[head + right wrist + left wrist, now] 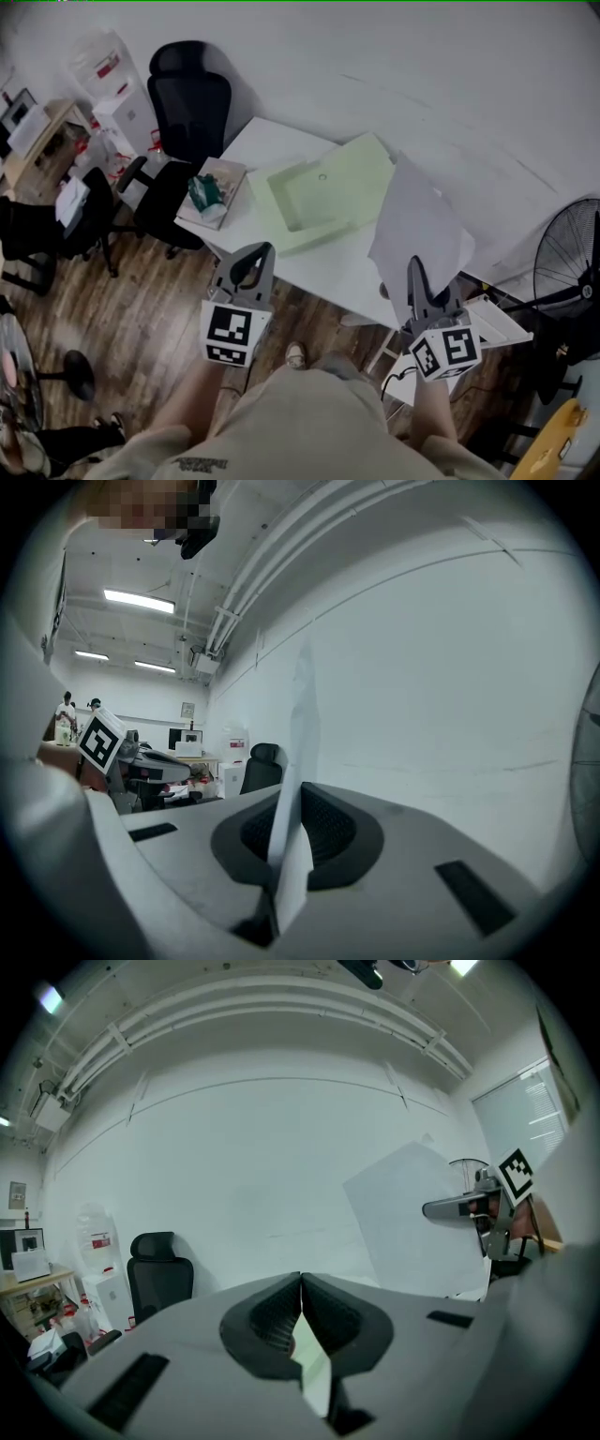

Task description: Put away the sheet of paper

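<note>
The sheet of paper hangs in the air at right of centre in the head view, above the right end of the white table. Its lower edge is pinched between the tightly closed jaws of the right gripper.

To do this step well, carry the sheet level toward the centre of the frame and lay its free edge into the folder first. The grip is on one edge only, so the paper will likely flop or curl. The left gripper, low and left of centre, has its jaws pressed together on nothing and could steady the folder flap.

The pale green file folder lies open on the table at centre frame. Its shallow pocket looks empty, though the view is too soft to be sure.
</note>
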Motion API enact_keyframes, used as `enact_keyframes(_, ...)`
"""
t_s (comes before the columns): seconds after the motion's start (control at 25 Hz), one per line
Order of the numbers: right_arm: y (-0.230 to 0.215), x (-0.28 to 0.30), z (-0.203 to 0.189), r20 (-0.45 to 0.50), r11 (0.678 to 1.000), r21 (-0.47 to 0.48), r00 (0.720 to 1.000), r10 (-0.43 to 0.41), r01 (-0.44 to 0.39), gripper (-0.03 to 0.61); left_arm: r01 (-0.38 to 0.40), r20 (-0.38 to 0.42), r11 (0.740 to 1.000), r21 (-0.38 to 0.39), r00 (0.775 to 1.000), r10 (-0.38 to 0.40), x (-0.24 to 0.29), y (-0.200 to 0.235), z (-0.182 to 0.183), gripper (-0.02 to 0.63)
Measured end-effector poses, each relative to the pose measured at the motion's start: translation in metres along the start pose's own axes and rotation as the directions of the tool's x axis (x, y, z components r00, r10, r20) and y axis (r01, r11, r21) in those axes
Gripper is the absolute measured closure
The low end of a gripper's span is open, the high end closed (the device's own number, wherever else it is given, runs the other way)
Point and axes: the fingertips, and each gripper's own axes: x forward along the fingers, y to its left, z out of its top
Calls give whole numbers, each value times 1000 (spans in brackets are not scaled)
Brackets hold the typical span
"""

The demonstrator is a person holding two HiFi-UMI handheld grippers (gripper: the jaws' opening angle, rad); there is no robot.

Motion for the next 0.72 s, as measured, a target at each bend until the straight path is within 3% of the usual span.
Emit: enact_keyframes(0.72,-46,98,-40,-107,996,28,991,83,-81,555,-75,-85,997,-14,994,74,67,32,-20,592)
